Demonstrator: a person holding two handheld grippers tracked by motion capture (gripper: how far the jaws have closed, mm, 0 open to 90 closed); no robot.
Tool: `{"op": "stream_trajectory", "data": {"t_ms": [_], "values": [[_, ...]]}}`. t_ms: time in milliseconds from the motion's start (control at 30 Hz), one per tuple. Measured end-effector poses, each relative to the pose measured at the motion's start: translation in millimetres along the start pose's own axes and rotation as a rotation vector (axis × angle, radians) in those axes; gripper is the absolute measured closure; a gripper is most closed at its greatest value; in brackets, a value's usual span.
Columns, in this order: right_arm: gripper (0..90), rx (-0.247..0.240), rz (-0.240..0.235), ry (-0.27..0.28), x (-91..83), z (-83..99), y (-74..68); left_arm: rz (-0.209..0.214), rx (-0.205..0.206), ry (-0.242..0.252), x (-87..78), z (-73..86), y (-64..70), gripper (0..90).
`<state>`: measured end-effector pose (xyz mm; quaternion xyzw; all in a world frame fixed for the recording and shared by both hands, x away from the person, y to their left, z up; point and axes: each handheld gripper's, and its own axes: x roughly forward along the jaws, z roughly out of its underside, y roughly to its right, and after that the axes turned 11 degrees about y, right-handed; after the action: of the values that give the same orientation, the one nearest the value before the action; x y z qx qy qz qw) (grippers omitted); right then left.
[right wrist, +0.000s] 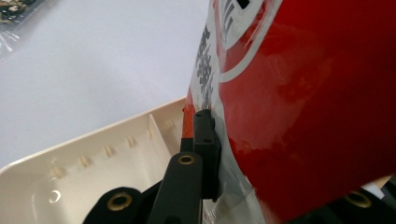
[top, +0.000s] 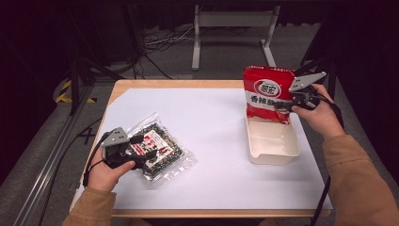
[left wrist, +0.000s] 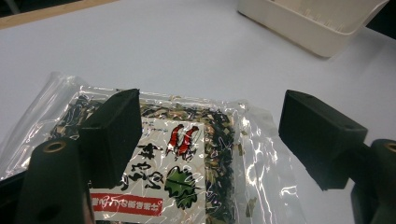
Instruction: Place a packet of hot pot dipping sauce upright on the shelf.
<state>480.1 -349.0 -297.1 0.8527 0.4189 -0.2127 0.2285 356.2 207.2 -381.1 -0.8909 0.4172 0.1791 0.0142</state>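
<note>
A red snack bag [top: 266,92] with white lettering is held upright over the far end of a cream tray [top: 273,155], clamped by the right gripper [top: 288,106]. A clear packet [top: 157,148] of dark dried greens is straddled by the left gripper [top: 147,147], jaws spread. Both are set on a white sheet [top: 216,141] covering a wooden table [top: 174,84], dark floor and cables beyond.

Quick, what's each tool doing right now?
Left tool: open, jaws spread over the clear seaweed packet, not gripping.
Right tool: shut on the red bag, held upright at the cream bin.
</note>
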Motion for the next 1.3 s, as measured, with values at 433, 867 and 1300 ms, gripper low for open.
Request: {"op": "stream_trajectory", "data": {"t_ms": [433, 867, 1300], "values": [[85.9, -0.046, 0.074, 0.016, 7.6, 8.9, 2.1, 0.005, 0.001, -0.007, 3.6, 2.8, 0.3, 21.6], [85.8, -0.046, 0.087, 0.004, 22.8, 26.2, -0.6, 0.007, -0.004, -0.009, 3.3, 3.9, 0.8, 21.9], [85.9, 0.077, 0.093, 0.053, 22.3, 46.1, 0.3, 0.004, -0.007, -0.011, 3.0, 4.3, 0.3, 21.9]]}}
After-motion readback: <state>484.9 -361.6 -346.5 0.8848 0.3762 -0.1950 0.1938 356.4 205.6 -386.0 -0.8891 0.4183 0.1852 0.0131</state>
